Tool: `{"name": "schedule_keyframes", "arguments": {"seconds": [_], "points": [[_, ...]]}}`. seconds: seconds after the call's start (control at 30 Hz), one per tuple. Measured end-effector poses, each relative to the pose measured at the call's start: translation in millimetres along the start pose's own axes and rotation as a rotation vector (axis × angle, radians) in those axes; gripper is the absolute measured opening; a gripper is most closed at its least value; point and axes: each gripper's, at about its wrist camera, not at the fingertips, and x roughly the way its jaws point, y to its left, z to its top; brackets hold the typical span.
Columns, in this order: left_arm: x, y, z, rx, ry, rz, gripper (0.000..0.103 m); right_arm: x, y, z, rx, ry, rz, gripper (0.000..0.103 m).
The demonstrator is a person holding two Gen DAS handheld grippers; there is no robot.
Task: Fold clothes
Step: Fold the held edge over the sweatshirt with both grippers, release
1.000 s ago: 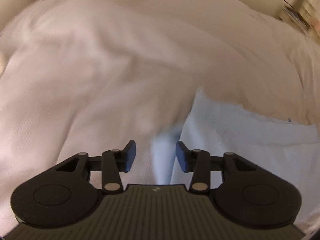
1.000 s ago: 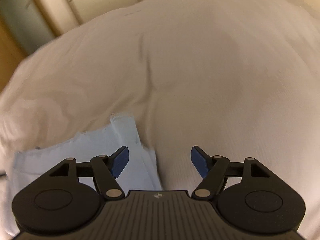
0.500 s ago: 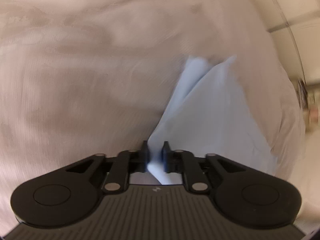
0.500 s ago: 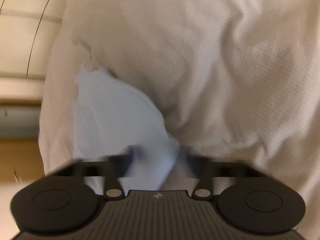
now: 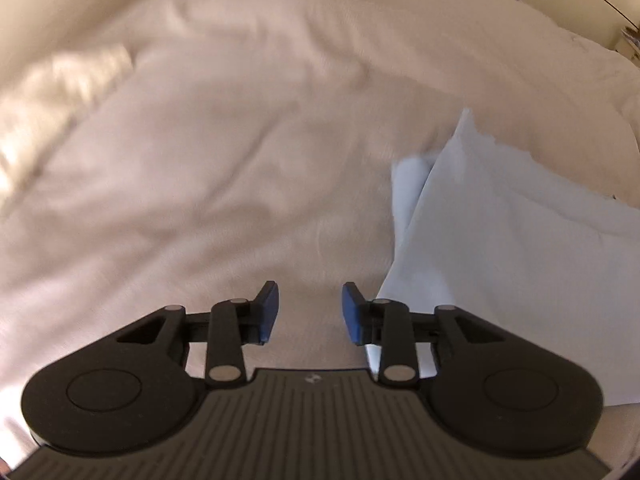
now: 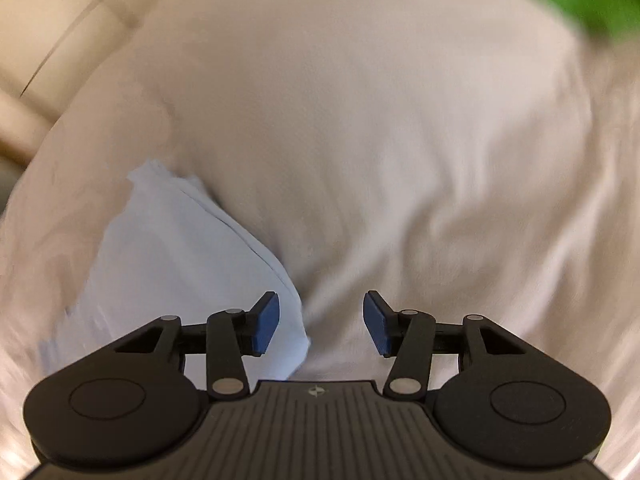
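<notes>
Both claws, left claw (image 5: 308, 312) and right claw (image 6: 321, 322), were apart, holding nothing. Pale blue garment (image 5: 500, 248) lay layered on the bed (image 5: 240, 140), at 2 o'clock from my left. Risk: loose layers sliding apart if snagged.

Both claws, clamped on the pale blue garment (image 5: 500, 248) half a second ago, now stand spread and empty: left claw (image 5: 308, 312), right claw (image 6: 320, 322) (the cloth lies folded on the white bedding (image 6: 400, 140)).
</notes>
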Motion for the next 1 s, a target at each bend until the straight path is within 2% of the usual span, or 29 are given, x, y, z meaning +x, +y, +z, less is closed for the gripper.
{"name": "schedule_keyframes", "arguments": {"seconds": [0.03,0.07,0.13,0.33,0.37,0.43,0.47,0.5,0.53,0.57,0.6,0.67,0.7,0.83,0.93,1.0], "points": [[-3.0,-9.2,2.2,0.035,-0.023,-0.012,0.028,-2.8,15.2,-3.1,-0.091,-0.026,-0.006,0.051],[-2.3,-25.4,2.8,0.083,-0.032,-0.056,0.029,-5.7,30.3,-6.3,-0.182,-0.053,-0.013,0.050],[4.4,-56.4,2.9,0.185,-0.030,-0.134,0.029,2.4,47.3,-15.9,-0.290,-0.050,-0.008,0.050],[41.8,-70.7,12.6,0.239,0.018,-0.124,0.035,36.8,88.3,-47.5,-0.558,-0.002,0.022,0.047],[48.1,-73.1,14.2,0.248,0.026,-0.123,0.035,44.2,88.1,-48.5,-0.571,0.015,0.003,0.045],[60.5,-77.9,17.4,0.266,0.042,-0.119,0.035,57.1,71.6,-34.0,-0.513,0.029,-0.064,0.043],[66.8,-80.3,19.0,0.274,0.050,-0.118,0.031,59.2,60.3,-24.3,-0.450,0.035,-0.083,0.042],[73.0,-82.7,20.6,0.283,0.058,-0.116,0.020,57.2,49.5,-14.7,-0.374,0.042,-0.093,0.042],[77.2,-83.6,22.3,0.289,0.065,-0.109,0.019,52.1,41.1,-6.4,-0.311,0.040,-0.108,0.044],[71.2,-77.3,24.4,0.279,0.068,-0.074,0.021,43.7,35.6,-0.6,-0.267,0.032,-0.105,0.045],[63.2,-70.8,25.8,0.266,0.076,-0.031,0.029,34.0,31.6,3.8,-0.232,0.021,-0.090,0.046],[44.2,-60.5,24.3,0.230,0.094,0.004,0.031,14.1,26.3,8.5,-0.168,0.009,-0.055,0.053],[34.4,-56.5,22.6,0.207,0.111,-0.005,0.033,3.6,26.9,6.1,-0.146,0.012,-0.030,0.062],[-14.7,-58.0,3.4,0.164,0.211,-0.034,0.044,-24.1,41.6,-17.2,-0.139,0.083,0.017,0.074],[-51.1,-70.6,-12.8,0.181,0.249,-0.059,0.051,-36.6,58.4,-50.1,-0.167,0.170,0.044,0.075],[-71.4,-78.2,-14.9,0.203,0.221,-0.064,0.056,-49.7,69.2,-62.8,-0.185,0.193,0.064,0.078]]}}
